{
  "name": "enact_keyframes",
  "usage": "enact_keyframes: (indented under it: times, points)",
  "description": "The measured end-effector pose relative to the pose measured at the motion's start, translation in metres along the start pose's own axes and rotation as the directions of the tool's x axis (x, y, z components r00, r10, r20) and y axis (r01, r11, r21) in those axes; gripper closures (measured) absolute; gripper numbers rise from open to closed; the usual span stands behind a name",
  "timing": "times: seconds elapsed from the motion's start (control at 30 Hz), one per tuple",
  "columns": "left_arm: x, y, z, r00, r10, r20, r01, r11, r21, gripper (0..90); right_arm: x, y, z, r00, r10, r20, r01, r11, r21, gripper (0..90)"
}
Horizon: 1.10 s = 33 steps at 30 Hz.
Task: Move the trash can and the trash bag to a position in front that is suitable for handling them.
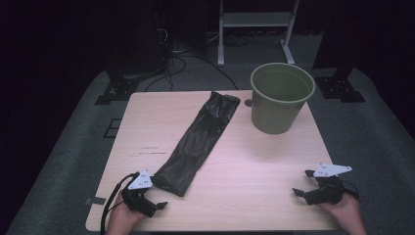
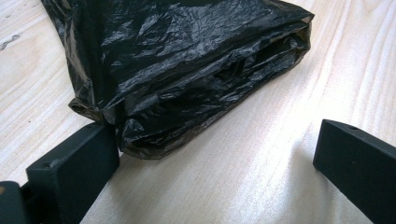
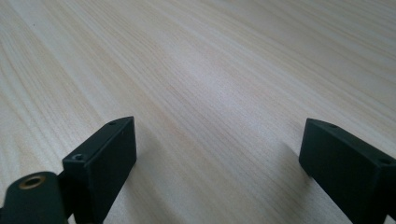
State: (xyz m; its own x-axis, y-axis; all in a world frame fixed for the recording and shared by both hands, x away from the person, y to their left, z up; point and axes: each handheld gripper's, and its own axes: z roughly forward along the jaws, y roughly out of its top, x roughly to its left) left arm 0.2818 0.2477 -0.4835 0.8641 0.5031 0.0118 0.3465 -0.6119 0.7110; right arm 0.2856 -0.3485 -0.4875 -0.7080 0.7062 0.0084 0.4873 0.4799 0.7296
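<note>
Left tongs (image 1: 155, 205) apart, lower left, beside black bag (image 1: 200, 139) end, ready to grab; right tongs (image 1: 301, 183) apart, idle over bare counter (image 1: 254, 166); bin (image 1: 281, 98) upper right awaits liner.

You have a glossy black bag (image 1: 200, 142) on a pale wood-grain table (image 1: 254, 186). The bucket (image 1: 280, 98) is olive green, and your grippers' jaws are matte black.

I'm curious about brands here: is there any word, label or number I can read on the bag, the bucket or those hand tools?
None can be read.
Black bag: no print shows.
Green bucket: plain.
Left gripper and right gripper: small dark marks on their grey plates, too small to read.
</note>
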Motion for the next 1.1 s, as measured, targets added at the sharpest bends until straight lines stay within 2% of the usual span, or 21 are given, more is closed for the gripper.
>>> enact_keyframes:
  times: [0.2, 0.33, 0.57, 0.77, 1.1]
  points:
    - [0.0, 0.0, 0.0, 1.0, -0.004, -0.002, 0.004, 1.0, -0.001, 0.0, 0.0, 0.002, 0.0, 0.9997, 0.018, 0.016, -0.018, 1.0, 0.007, 10.1]
    - [0.0, 0.0, 0.0, 1.0, -0.004, -0.003, 0.004, 1.0, 0.0, 0.0, 0.001, 0.008, -0.004, 0.9994, 0.028, 0.019, -0.028, 0.999, -0.028, 10.3]
    - [0.0, 0.0, 0.0, 1.0, -0.005, -0.004, 0.005, 1.0, 0.0, 0.0, 0.002, 0.016, -0.009, 0.9987, 0.051, 0.01, -0.05, 0.997, -0.055, 11.9]
    - [-0.001, 0.0, 0.0, 1.0, -0.006, -0.007, 0.006, 1.0, 0.0, 0.0, -0.003, 0.026, -0.02, 0.9953, 0.094, 0.023, -0.092, 0.991, -0.093, 11.9]
    - [-0.001, 0.0, 0.0, 0.9999, -0.007, -0.008, 0.007, 1.0, 0.001, 0.0, -0.012, 0.046, -0.032, 0.9914, 0.129, 0.019, -0.126, 0.982, -0.142, 12.0]
